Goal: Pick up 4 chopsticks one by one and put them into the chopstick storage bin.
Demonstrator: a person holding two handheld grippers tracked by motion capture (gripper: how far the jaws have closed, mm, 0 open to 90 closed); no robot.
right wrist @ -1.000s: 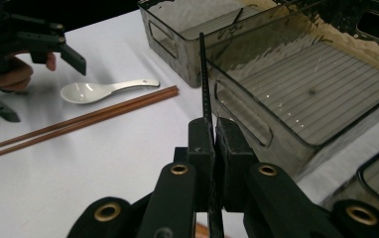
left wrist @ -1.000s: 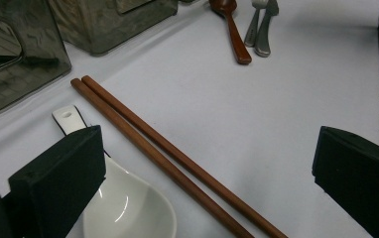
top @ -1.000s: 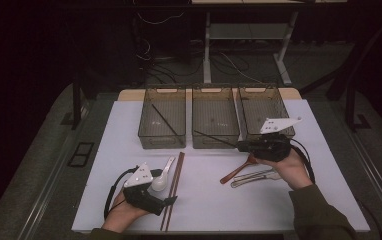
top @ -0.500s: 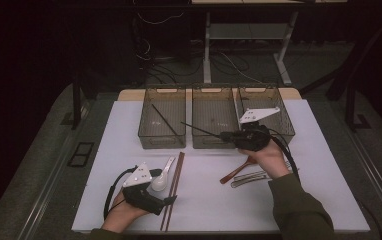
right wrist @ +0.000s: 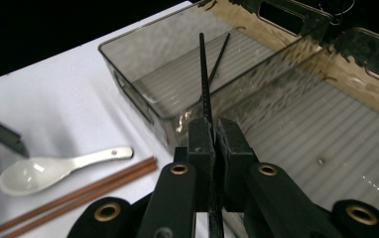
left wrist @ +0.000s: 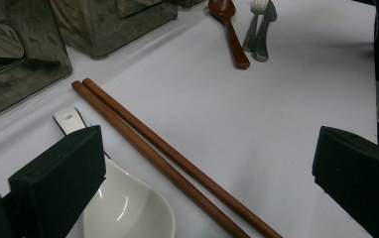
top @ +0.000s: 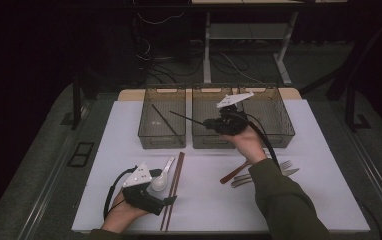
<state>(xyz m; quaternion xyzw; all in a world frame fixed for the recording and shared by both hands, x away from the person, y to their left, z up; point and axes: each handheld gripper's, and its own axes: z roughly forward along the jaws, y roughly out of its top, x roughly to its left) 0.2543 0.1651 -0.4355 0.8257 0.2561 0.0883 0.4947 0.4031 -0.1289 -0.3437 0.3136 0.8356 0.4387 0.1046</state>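
Right gripper [top: 210, 123], in the upper middle of the high view, clamped on one black chopstick [top: 186, 118]; jaws pressed together on its near end, as seen at the bottom centre of the right gripper view [right wrist: 212, 144]. Long axis of the chopstick running from the jaws up and to the left, tip aimed toward the left bin [top: 146, 137], where a second black chopstick [top: 162, 120] already lies slantwise on the floor. Held stick above the wall between the left bin and the middle bin [top: 197, 141], so probably a short carry to the left remaining before release, with the tip going in first. Left gripper [top: 169, 201] resting low at the lower left of the high view, jaws wide apart, with a white spoon [left wrist: 128, 208] beside one jaw and a pair of brown chopsticks [left wrist: 172, 161] between the jaws, touching neither. Right hand clearly nearer to the bins; left hand well apart from them. Brown spoon [top: 234, 173] and fork [top: 279, 166] lying at the centre right of the table [top: 329, 200], untouched.
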